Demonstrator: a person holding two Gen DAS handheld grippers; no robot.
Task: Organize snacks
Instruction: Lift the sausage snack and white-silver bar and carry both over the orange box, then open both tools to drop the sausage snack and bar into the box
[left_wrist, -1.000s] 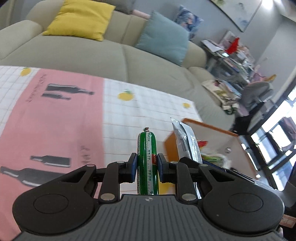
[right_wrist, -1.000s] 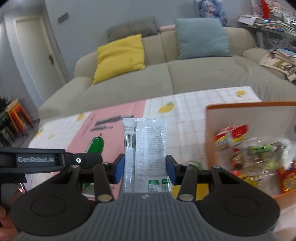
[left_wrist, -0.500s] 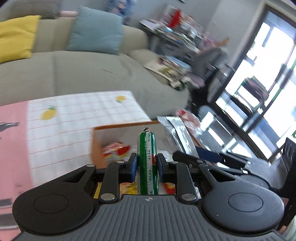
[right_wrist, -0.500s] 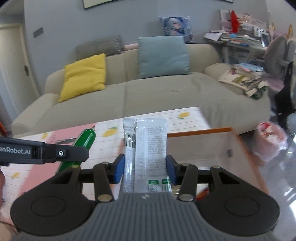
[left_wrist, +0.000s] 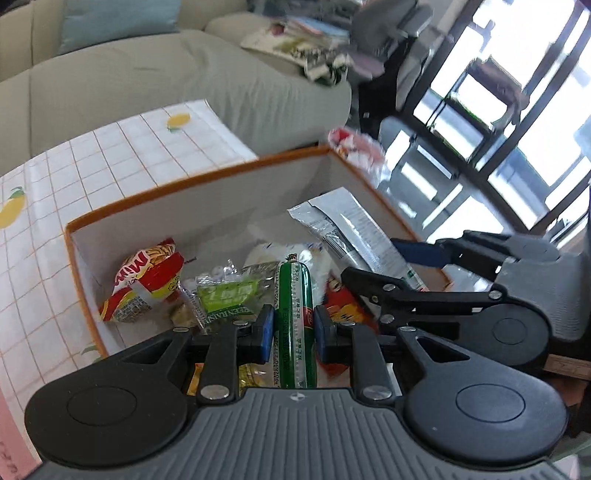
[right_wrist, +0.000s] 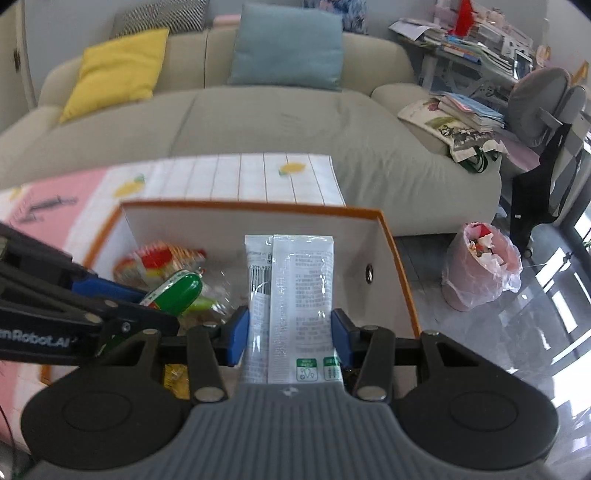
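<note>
My left gripper (left_wrist: 291, 332) is shut on a green sausage stick (left_wrist: 293, 314) and holds it above the open orange-rimmed box (left_wrist: 192, 181). My right gripper (right_wrist: 290, 338) is shut on a silver-white snack packet (right_wrist: 295, 295), also over the box (right_wrist: 258, 208). The packet (left_wrist: 354, 232) and the right gripper's fingers (left_wrist: 417, 254) show at the right of the left wrist view. The sausage (right_wrist: 177, 295) and left gripper's fingers (right_wrist: 107, 290) show at the left of the right wrist view. Inside the box lie a red noodle snack bag (left_wrist: 147, 277), a green raisin packet (left_wrist: 225, 295) and several other wrappers.
The box stands at the right end of a table with a pink and white lemon-print cloth (left_wrist: 110, 147). A beige sofa (right_wrist: 258, 118) with yellow and blue cushions is behind. A pink-bagged trash bin (right_wrist: 480, 266) stands on the floor to the right, near an office chair (right_wrist: 543, 103).
Both grippers have moved right and forward from over the tablecloth to above the box, each still holding its snack. The box's contents now show below them.
</note>
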